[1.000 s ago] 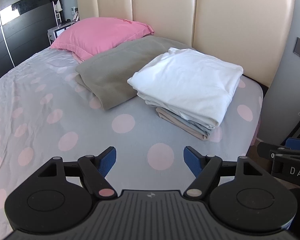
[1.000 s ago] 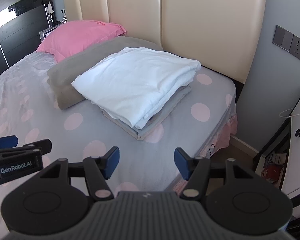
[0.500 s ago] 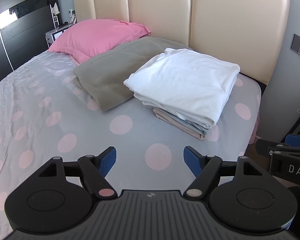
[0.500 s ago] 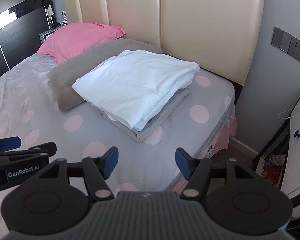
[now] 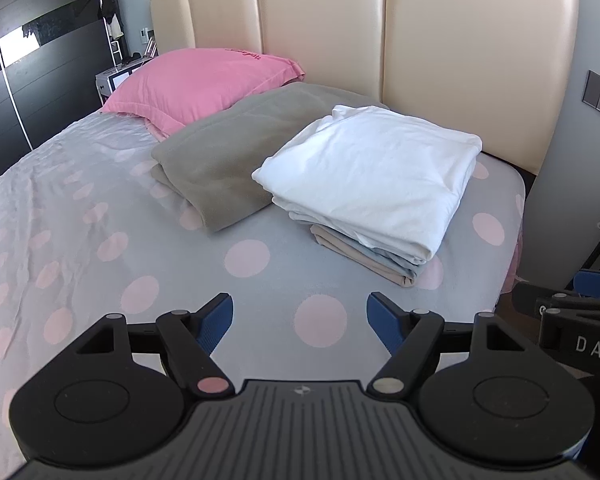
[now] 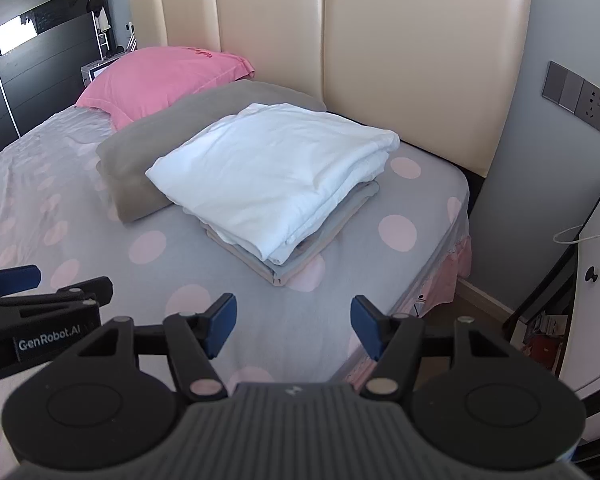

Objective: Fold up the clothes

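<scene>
Holding: we keep both grippers above the near part of the bed (image 5: 80,216), each pointed down toward the folded pile, and neither has hold of anything.
Left gripper (image 5: 300,322): its blue-padded jaws stand wide apart, with only polka-dot sheet visible between them; no cloth touches either pad.
Right gripper (image 6: 293,326): its jaws also stand apart, a little narrower than the left pair, and we see only the sheet and the bed's edge in the gap.
Stack of folded clothes (image 5: 374,184): it lies on the bed near the headboard (image 5: 460,52), well beyond both sets of fingers. A white garment (image 6: 272,176) sits on top; beneath it we can make out a grey-blue layer and a beige one, edges roughly aligned.
Grey blanket (image 5: 236,160): folded, it lies just beside the stack on the side away from the bed's edge, touching it or very nearly so, and the stack's corner seems to overlap it.
Pink pillow (image 5: 204,80): it rests farther along the headboard from the stack, beyond the blanket, whose far end lies against it.
Neighbouring tool: from the right wrist view we see the left gripper's black body low at the picture's left side; from the left wrist view the right one shows at the right margin.
Beside the bed: past the stack's side of the mattress stand a grey wall with a switch panel (image 6: 580,100) and a white cabinet (image 6: 596,300).
</scene>
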Available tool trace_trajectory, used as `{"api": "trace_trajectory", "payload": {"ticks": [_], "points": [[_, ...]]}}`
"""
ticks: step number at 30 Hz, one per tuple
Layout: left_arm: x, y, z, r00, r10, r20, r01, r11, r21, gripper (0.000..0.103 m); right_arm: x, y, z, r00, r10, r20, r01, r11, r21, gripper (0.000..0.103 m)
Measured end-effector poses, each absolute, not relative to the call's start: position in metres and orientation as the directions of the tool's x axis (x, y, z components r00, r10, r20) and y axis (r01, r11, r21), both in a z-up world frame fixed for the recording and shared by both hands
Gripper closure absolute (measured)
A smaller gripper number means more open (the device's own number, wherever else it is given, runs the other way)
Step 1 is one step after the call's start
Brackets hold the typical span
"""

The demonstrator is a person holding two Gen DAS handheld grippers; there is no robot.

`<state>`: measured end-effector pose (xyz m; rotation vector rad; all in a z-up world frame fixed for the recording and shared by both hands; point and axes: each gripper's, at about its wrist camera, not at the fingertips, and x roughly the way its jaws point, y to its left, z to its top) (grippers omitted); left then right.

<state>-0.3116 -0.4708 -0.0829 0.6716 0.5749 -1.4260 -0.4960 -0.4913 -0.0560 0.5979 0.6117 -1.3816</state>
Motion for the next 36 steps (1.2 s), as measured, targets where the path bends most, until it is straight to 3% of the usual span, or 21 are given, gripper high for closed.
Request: {"api": "trace_trajectory", "payload": {"ticks": [36], "points": [[-0.3153,-0.4706,-0.0879,0.049,-0.679,-0.732,0.998,0.003,0.064,0.030,-0.4887,-0.4911,-0.0554,0.080,-0.706,-0.704,0.994,0.106,0.007,0.036]]}}
